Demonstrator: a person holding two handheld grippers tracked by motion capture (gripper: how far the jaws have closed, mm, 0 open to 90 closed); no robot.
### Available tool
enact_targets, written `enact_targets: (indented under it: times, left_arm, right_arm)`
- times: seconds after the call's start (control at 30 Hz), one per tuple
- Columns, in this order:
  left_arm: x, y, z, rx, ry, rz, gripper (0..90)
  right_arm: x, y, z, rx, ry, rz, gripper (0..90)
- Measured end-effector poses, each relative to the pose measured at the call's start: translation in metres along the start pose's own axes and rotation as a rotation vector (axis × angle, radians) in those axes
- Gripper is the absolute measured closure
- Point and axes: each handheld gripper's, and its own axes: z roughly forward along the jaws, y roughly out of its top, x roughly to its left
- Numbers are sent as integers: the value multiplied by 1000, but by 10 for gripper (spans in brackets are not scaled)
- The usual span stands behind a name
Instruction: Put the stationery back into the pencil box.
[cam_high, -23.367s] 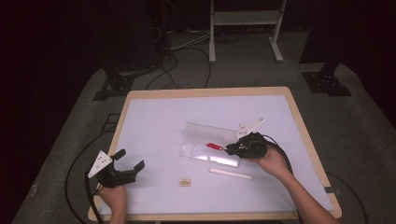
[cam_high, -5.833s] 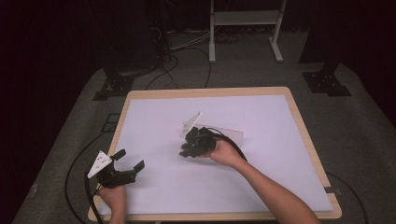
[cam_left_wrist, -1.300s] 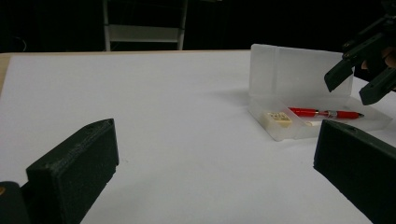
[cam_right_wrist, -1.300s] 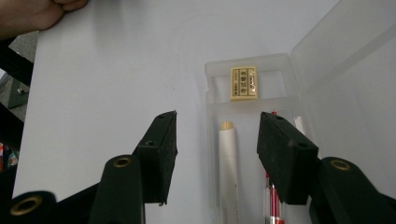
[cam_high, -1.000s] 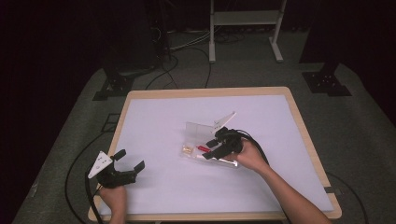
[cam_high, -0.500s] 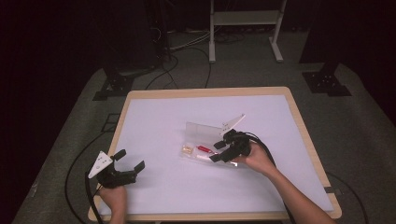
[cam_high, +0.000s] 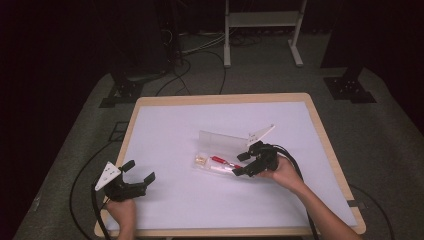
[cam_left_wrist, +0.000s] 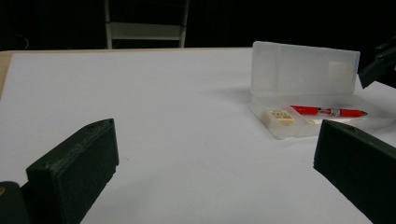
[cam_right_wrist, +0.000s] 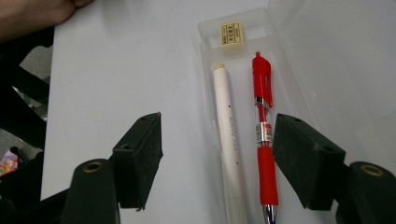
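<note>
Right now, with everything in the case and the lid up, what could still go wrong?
The right gripper, whose fingers have just been opening, sits low over the white pen and red pen; pulling back carelessly could drag one out. Its body is near the upright lid and might knock it or shift the light case.

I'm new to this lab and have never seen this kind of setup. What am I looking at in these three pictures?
A person sits at a white table holding a hand-held gripper in each hand. The high view looks down from above; the other two pictures come from cameras riding on the grippers. The left gripper rests open near the table's edge, holding nothing. The right gripper has just been opening over a clear pencil case with its lid up; its jaws grip nothing. Inside lie a red pen, a white pen and a small eraser.
</note>
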Motion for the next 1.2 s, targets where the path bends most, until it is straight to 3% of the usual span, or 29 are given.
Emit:
enact_targets:
  times: [1.2]
  left_arm:
    - [-1,0,0,14,7,8,0]
  right_arm:
    - [6,-35,-32,-51,-43,8,234]
